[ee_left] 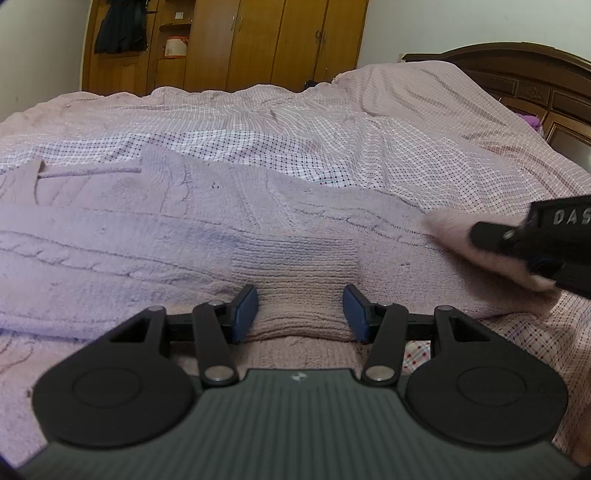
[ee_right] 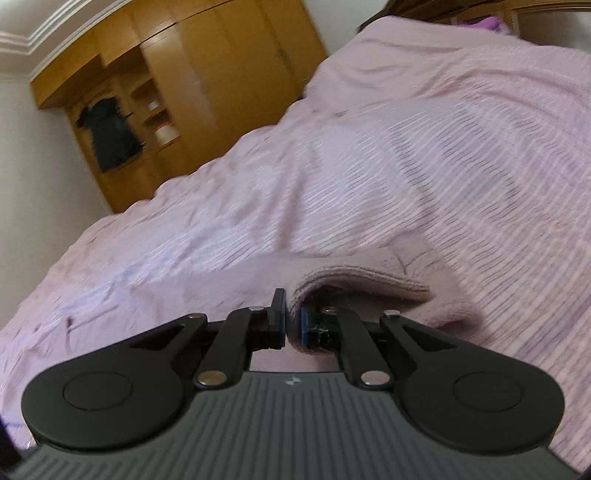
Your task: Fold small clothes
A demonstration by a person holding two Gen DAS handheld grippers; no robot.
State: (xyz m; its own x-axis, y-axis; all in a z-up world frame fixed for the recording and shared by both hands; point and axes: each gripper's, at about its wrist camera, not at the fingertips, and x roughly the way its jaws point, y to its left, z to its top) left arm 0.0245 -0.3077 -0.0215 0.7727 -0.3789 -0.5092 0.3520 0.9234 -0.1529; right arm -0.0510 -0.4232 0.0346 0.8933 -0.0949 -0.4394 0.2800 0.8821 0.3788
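A pink cable-knit sweater (ee_left: 207, 229) lies spread on the bed. A ribbed cuff of a folded-over sleeve (ee_left: 299, 291) lies between the fingers of my left gripper (ee_left: 301, 314), whose jaws stand open around it without closing. My right gripper (ee_right: 293, 325) is shut on a ribbed edge of the sweater (ee_right: 354, 284) and lifts it off the bed. In the left wrist view the right gripper (ee_left: 498, 240) shows at the right edge with pink knit bunched around it. The right wrist view is motion-blurred.
The bed is covered with a pink checked quilt (ee_left: 369, 122). A dark wooden headboard (ee_left: 517, 77) stands at the right. A wooden wardrobe (ee_left: 229, 40) with a dark garment (ee_left: 118, 26) hanging on it stands behind the bed.
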